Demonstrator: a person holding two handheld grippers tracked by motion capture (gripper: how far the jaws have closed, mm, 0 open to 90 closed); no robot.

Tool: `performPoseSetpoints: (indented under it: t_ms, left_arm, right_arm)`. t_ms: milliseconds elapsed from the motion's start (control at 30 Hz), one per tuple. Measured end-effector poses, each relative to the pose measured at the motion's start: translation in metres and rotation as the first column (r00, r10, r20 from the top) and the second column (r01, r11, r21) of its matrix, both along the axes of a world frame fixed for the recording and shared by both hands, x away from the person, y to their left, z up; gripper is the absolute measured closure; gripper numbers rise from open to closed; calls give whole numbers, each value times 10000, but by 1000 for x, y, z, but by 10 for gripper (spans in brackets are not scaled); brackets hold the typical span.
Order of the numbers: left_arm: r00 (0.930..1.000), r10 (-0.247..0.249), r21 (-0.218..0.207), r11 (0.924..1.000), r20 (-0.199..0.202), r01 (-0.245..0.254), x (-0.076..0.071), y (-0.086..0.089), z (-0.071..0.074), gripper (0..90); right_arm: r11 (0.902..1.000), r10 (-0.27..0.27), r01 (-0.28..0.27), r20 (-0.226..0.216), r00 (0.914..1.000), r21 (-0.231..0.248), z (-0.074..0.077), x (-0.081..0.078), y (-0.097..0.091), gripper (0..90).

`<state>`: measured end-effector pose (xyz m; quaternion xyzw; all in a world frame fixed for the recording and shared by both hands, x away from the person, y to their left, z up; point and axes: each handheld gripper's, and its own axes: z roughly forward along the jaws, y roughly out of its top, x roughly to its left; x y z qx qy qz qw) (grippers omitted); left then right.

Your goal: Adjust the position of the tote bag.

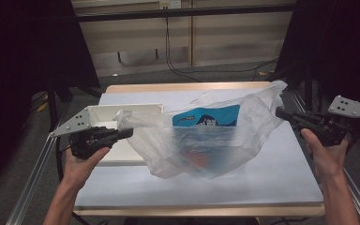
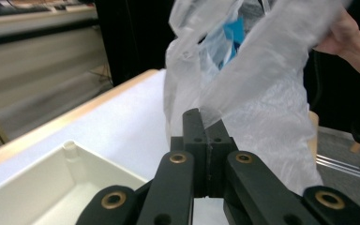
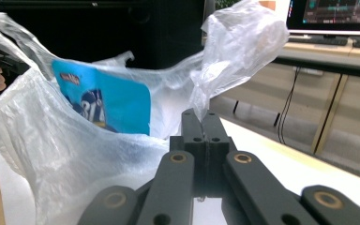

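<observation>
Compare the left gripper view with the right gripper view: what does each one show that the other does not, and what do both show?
Left gripper view: a white tray at lower left and the left gripper shut on the plastic bag. Right gripper view: a monitor at upper right and the right gripper shut on the bag's other handle. Both: the translucent bag with a blue package inside, above the pale table.

Thin, crinkly, probably plastic bag [image 1: 206,140]
</observation>
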<state>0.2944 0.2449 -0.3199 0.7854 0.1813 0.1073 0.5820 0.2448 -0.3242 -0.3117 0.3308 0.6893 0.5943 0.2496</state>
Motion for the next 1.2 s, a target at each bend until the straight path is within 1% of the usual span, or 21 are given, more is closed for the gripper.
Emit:
performPoseSetpoints:
  t_ms: [33,100,167,200,233,267,300,367,400,433,467,500,533,600,633,733,867,1000,1033,1133,1200]
  left_arm:
    - [10000,-26,33,10000,-42,26,0,0,-1,900]
    - [10000,-20,20,10000,-54,20,1,-1,-3,900]
    - [9999,-72,134,9999,-120,73,1,-2,-5,900]
    - [9998,-21,190,9998,-175,24,1,-3,-7,900]
    - [9998,81,383,9992,-168,-74,2,-3,-9,900]
    - [9995,95,326,9994,-299,-85,2,-4,-11,900]
    - [9993,86,330,9994,-357,-74,3,-4,-13,900]
    - [9991,-27,438,9990,-411,45,2,-6,-17,900]
    - [9989,-110,471,9988,-446,131,1,-7,-19,900]
    - [9992,-99,659,9977,-393,125,0,-8,-21,900]
    - [9986,-160,777,9968,-494,198,-1,-8,-23,900]
    - [9986,-160,777,9968,-494,198,-1,-8,-23,900]
    - [9984,-137,916,9956,-547,186,-1,-7,-25,900]
    - [9978,-94,932,9955,-663,156,0,-6,-28,900]
    - [9976,-88,971,9952,-686,155,1,-6,-30,900]
    - [9972,-160,890,9958,-725,225,2,-8,-33,900]
    - [9972,-124,1141,9933,-734,207,1,-11,-35,900]
    - [9962,-191,1160,9928,-846,289,0,-11,-39,900]
    - [9958,-237,1216,9920,-879,343,0,-11,-40,900]
    - [9948,-293,1588,9863,-977,446,-2,-13,-47,900]
    - [9929,-287,1656,9850,-1151,476,-3,-15,-53,900]
  right_arm:
    - [10000,24,-24,-124,9999,25,-4,1,0,900]
    - [10000,14,-15,-186,9998,-15,-6,2,0,900]
    - [9999,-15,9,-387,9992,-151,-12,4,3,900]
    - [9999,-15,9,-387,9992,-151,-12,4,3,900]
    - [9998,-17,8,-412,9991,-223,-14,5,4,900]
    - [9996,-54,36,-602,9982,-293,-19,6,6,900]
    - [9994,-45,21,-665,9978,-360,-23,8,7,900]
    - [9992,39,-70,-794,9968,-386,-29,9,8,900]
    - [9992,39,-70,-794,9968,-386,-29,9,8,900]
    - [9991,8,-44,-847,9964,-419,-31,9,8,900]
    - [9988,23,-69,-936,9956,-487,-35,8,8,900]
    - [9988,23,-69,-936,9956,-487,-35,8,8,900]
    - [9984,-21,-34,-985,9951,-556,-36,7,8,900]
    - [9977,-24,-53,-1131,9936,-673,-40,3,6,900]
    - [9977,-24,-53,-1131,9936,-673,-40,3,6,900]
    - [9969,22,-118,-1230,9924,-775,-43,2,7,900]
    - [9965,97,-208,-1348,9908,-809,-48,3,10,900]
    - [9960,127,-259,-1521,9883,-853,-56,3,11,900]
    - [9959,125,-269,-1624,9866,-869,-58,2,11,900]
    - [9944,125,-315,-1828,9831,-1011,-64,1,13,900]
    - [9930,185,-406,-1933,9810,-1111,-67,0,14,900]
